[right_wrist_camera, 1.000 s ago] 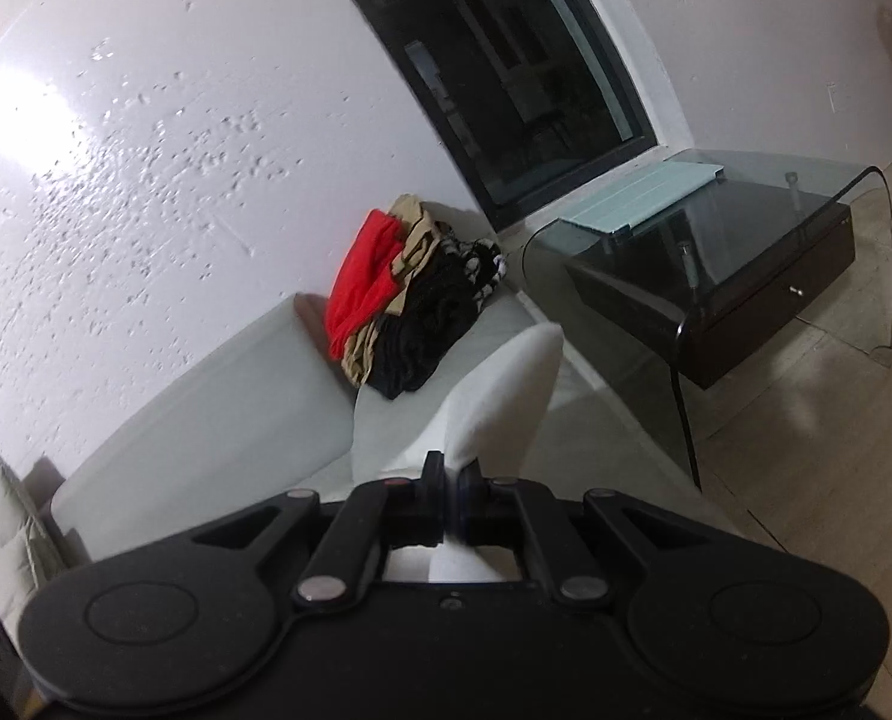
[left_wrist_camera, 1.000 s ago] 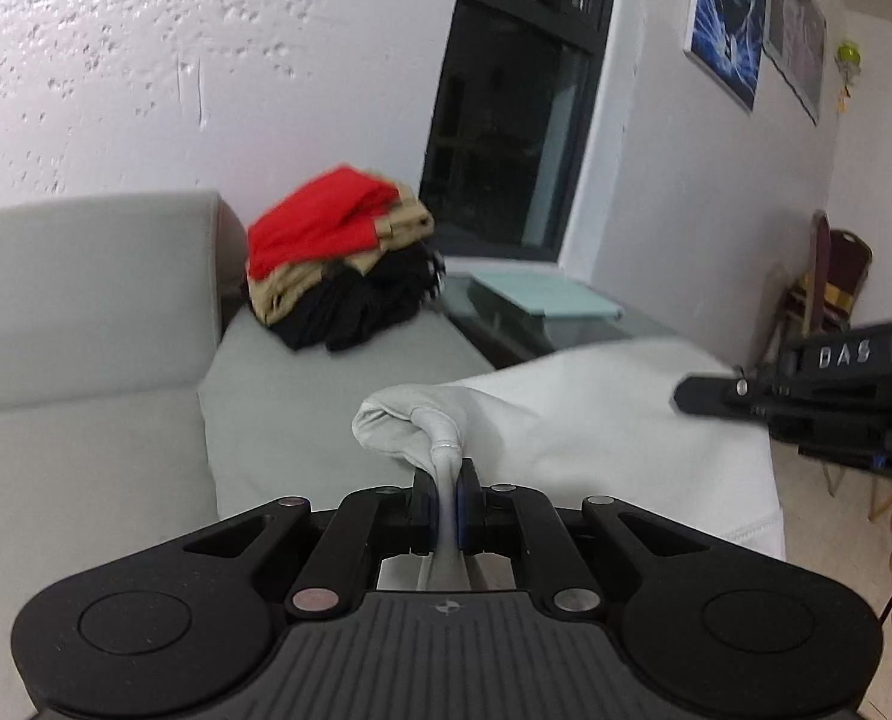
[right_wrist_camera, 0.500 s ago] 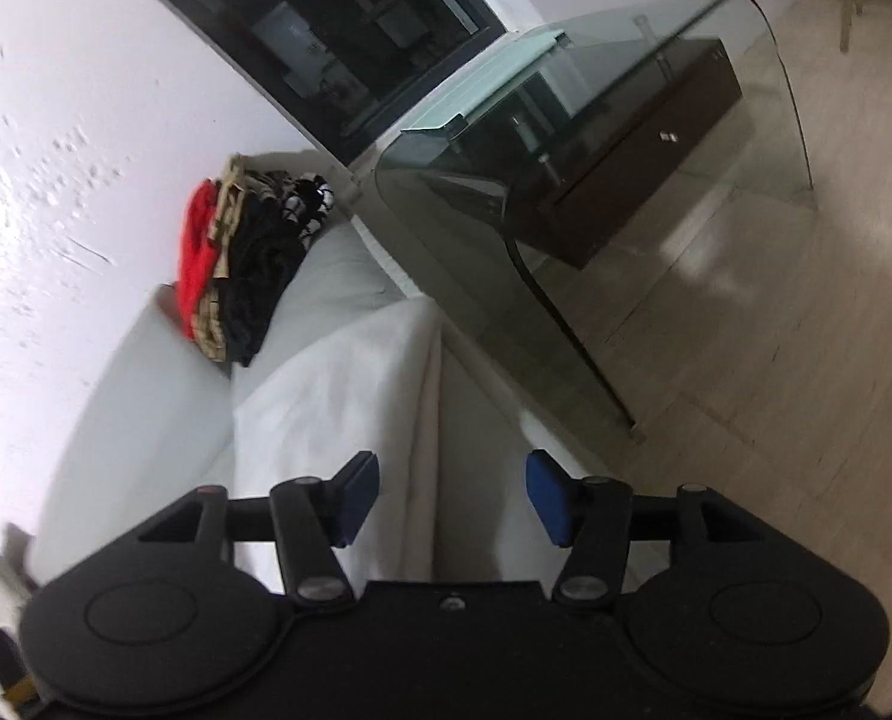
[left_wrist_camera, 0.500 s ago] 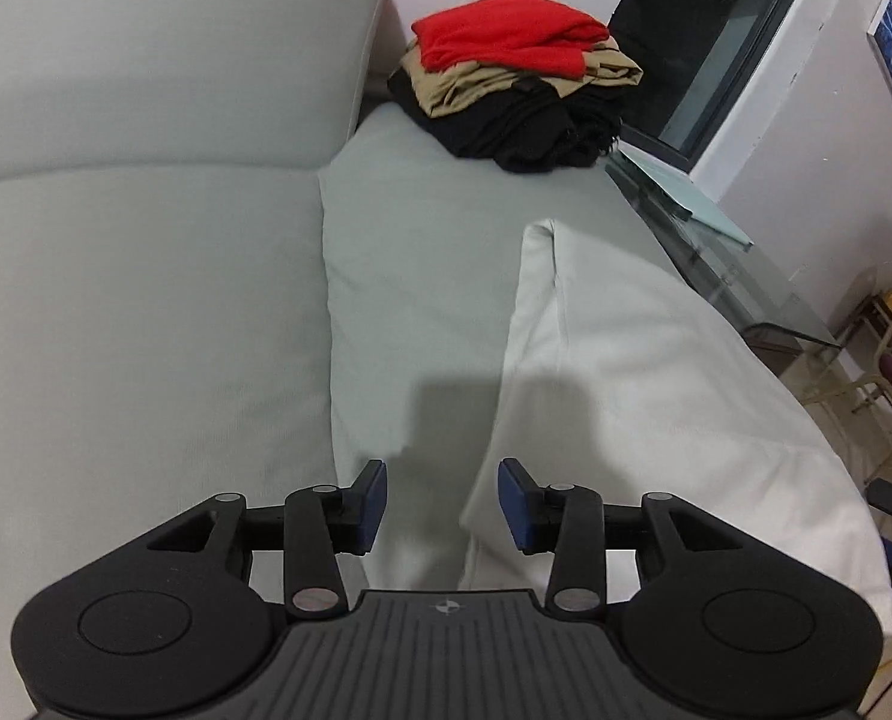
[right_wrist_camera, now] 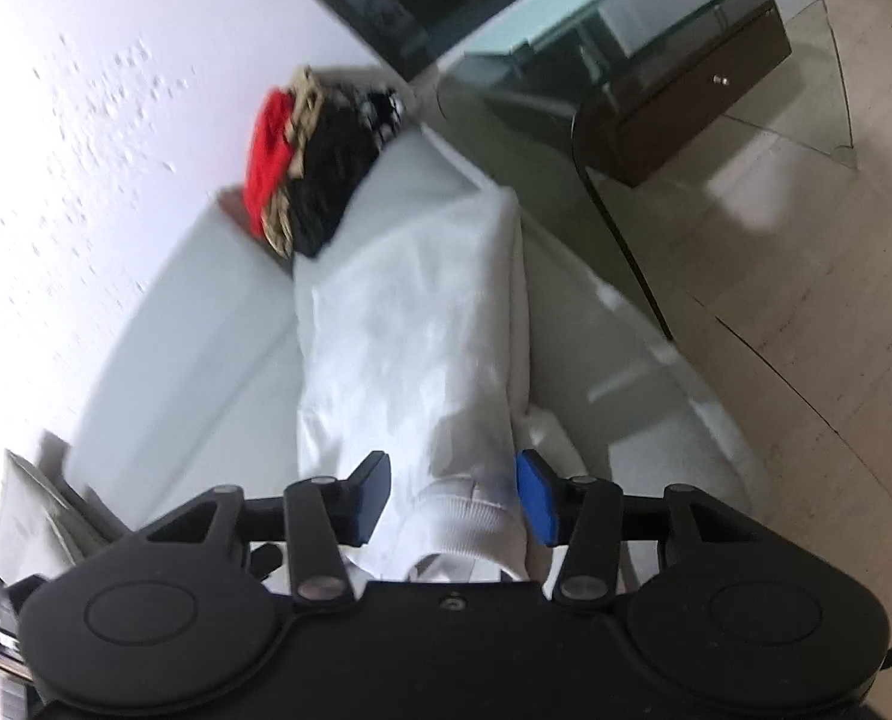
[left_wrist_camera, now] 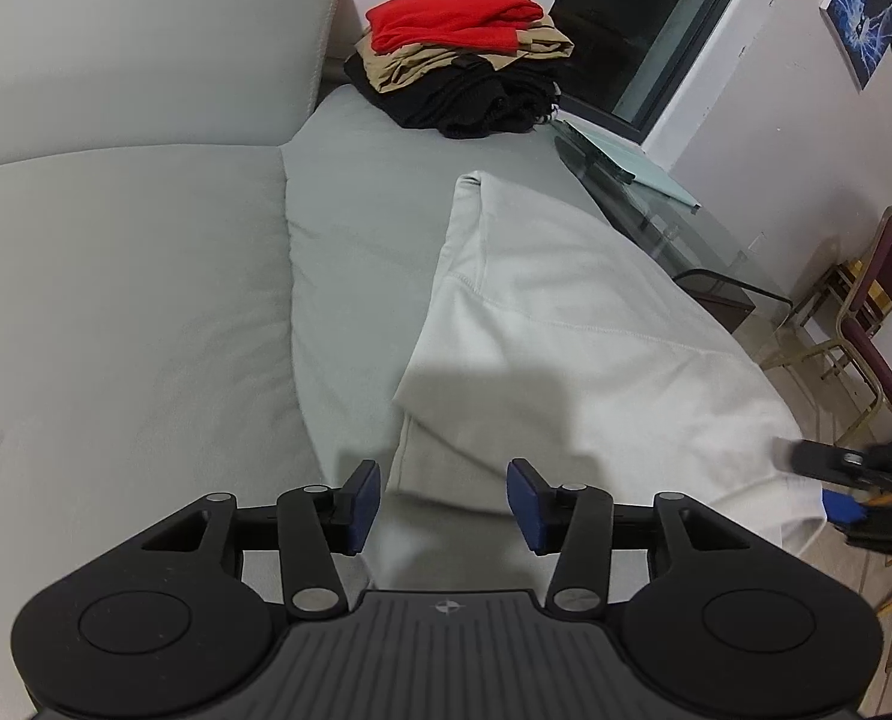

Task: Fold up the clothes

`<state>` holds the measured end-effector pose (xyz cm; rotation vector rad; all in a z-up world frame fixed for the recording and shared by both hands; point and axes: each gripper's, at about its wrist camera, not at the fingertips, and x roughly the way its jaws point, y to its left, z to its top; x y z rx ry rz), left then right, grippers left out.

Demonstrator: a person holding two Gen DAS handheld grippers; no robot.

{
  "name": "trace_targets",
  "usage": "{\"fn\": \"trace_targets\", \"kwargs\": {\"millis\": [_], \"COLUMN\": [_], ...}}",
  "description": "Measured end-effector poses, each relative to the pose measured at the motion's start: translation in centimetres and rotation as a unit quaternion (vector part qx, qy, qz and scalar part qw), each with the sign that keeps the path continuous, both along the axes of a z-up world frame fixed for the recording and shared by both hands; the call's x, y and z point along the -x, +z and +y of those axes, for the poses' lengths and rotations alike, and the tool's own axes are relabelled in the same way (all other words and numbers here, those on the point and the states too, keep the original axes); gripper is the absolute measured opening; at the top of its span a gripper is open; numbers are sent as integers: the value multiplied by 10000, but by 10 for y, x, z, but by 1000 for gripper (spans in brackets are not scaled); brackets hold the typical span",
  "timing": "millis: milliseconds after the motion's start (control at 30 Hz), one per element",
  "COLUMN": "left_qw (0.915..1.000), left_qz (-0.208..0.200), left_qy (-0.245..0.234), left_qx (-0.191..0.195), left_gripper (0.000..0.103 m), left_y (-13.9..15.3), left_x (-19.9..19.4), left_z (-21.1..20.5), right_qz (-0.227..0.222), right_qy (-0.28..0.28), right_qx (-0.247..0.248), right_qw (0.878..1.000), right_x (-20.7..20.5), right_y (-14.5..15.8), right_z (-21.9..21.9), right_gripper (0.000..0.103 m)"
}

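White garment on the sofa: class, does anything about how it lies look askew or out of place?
Yes. The white garment lies near the sofa seat's front edge, its near end spilling over toward the floor. The clothes pile looks loosely stacked.

A pale grey fabric sofa point(left_wrist_camera: 146, 312) carries a folded white cotton garment point(left_wrist_camera: 566, 348) at centre, and a red-topped clothes stack point(left_wrist_camera: 464, 54) at twelve o'clock.

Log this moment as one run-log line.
task: fold clothes | left claw: open, over near edge of white garment | right claw: open, around its ribbed cuff | garment: flat on sofa
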<state>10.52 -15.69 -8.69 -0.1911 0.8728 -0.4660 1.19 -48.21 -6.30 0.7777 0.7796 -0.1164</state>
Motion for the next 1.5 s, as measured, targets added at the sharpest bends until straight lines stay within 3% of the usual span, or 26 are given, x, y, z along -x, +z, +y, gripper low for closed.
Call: {"fn": "trace_targets", "kwargs": {"millis": [133, 200, 267, 333, 367, 400, 500, 600, 733, 833, 933, 1067, 1267, 1367, 1500], "left_qw": [9999, 9997, 9995, 9992, 9990, 9989, 9987, 9941, 9729, 9659, 9675, 9714, 9834, 9883, 9917], "left_qz": [139, 197, 257, 323, 346, 350, 320, 184, -416, -727, -613, -409, -56, 183, 275], "left_qy": [82, 94, 111, 131, 130, 114, 8, -567, -1806, -2195, -2210, -2131, -1635, -1302, -1003], "left_qx": [39, 74, 127, 211, 250, 280, 392, 907, 1383, 1165, 1066, 967, 783, 769, 763], "left_gripper": [46, 46, 46, 46, 46, 46, 46, 40, 38, 39, 39, 39, 40, 40, 42], "left_y": [-4, -6, -7, -8, -9, -9, -8, -2, 25, 37, 35, 28, 13, 5, 7], "left_x": [6, 8, 9, 9, 10, 10, 14, 21, 47, 59, 57, 55, 35, 21, 5], "left_z": [10, 12, 14, 15, 16, 17, 20, 20, 3, -20, -29, -17, -3, -7, -6], "right_qz": [216, 82, 169, 420, 484, 522, 91, -349, -551, -652, -832, -943, -385, -193, -12], "right_qy": [-61, -38, 168, 340, 316, 244, 179, 137, 181, 130, -18, -389, -1191, -1197, -999], "right_qx": [181, 368, 620, 833, 797, 699, -31, -693, -950, -1055, -1109, -786, -691, -791, -611], "right_qw": [9996, 9993, 9978, 9951, 9951, 9959, 9998, 9969, 9938, 9922, 9903, 9917, 9897, 9895, 9931], "right_x": [-17, -22, -34, -49, -55, -60, -65, -71, -87, -89, -83, -45, 19, 23, 20], "right_y": [-6, 2, 10, 13, 13, 14, 28, 53, 78, 85, 90, 91, 48, 25, 20], "right_z": [14, 24, 34, 41, 40, 39, 36, 38, 46, 47, 38, 9, -52, -64, -66], "right_gripper": [43, 26, 27, 34, 27, 10, 10, 10, 10, 10, 10, 10, 10, 11, 25]}}
